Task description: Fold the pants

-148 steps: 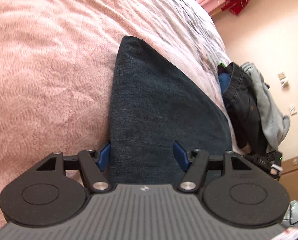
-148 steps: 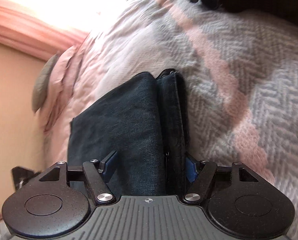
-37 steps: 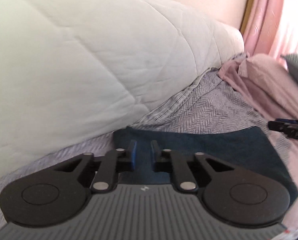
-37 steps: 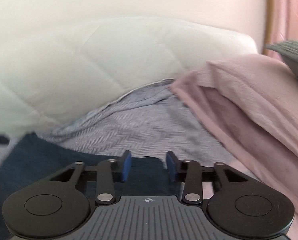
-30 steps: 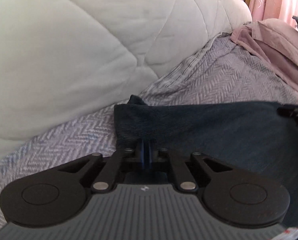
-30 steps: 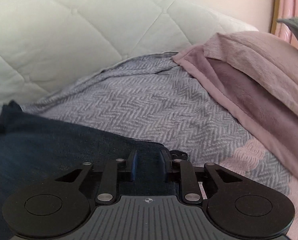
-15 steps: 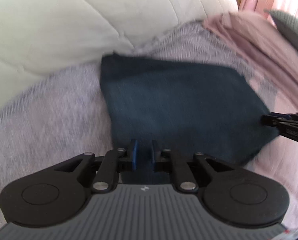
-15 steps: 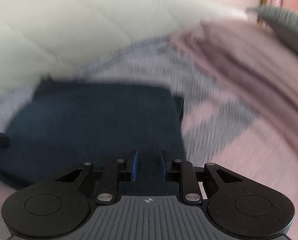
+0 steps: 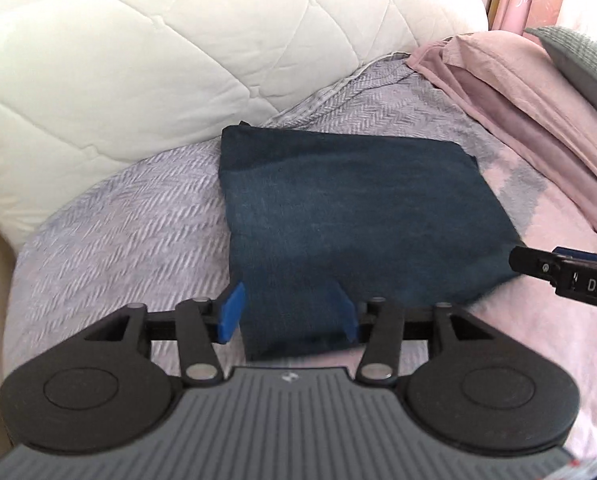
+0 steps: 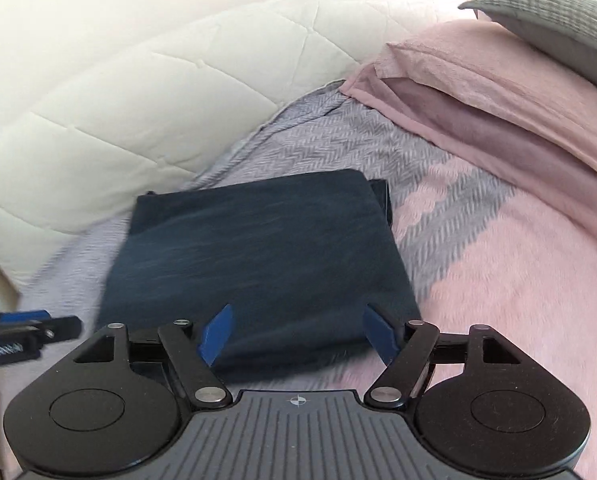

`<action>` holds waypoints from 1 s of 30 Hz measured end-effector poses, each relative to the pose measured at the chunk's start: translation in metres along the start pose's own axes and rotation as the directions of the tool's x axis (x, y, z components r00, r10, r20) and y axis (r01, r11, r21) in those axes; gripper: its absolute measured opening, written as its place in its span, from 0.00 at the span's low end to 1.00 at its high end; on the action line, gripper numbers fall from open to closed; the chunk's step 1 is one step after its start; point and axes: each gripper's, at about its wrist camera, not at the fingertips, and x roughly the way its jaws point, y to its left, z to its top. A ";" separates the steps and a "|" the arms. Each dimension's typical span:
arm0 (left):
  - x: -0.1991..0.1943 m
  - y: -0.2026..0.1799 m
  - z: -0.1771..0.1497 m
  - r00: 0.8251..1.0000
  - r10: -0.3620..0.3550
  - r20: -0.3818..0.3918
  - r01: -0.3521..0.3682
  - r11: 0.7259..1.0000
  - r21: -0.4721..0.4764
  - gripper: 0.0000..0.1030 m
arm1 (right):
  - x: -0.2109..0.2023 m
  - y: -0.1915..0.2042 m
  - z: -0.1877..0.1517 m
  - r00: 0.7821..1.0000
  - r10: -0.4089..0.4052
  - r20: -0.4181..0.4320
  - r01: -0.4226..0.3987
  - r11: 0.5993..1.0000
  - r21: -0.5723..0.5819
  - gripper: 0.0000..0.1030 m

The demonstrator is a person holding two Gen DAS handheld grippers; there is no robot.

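With the pants lying square on the bed, folding looks finished. Left hand-held gripper and right hand-held gripper gape wide, empty. Next: withdraw clear.

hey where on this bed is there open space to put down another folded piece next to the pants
Bare blanket lies right of the folded pants, between them and the pink pillow. Another bare stretch lies left of the pants, below the white quilted headboard. Behind the pants it is tight against the headboard, and both open tools crowd the near edge.
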 end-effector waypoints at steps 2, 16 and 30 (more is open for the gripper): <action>-0.020 -0.004 -0.010 1.000 0.013 -0.013 -0.013 1.000 0.005 0.51 | -0.021 0.005 -0.004 1.000 -0.003 -0.013 0.003 1.000 0.011 0.69; -0.159 -0.042 -0.080 0.997 0.063 -0.032 -0.064 0.997 -0.040 0.58 | -0.163 0.035 -0.062 0.999 0.036 -0.026 -0.037 0.998 -0.057 0.69; -0.274 -0.073 -0.111 0.996 0.086 0.001 -0.086 0.996 -0.008 0.73 | -0.282 0.058 -0.086 1.000 0.014 -0.027 -0.016 0.995 -0.096 0.69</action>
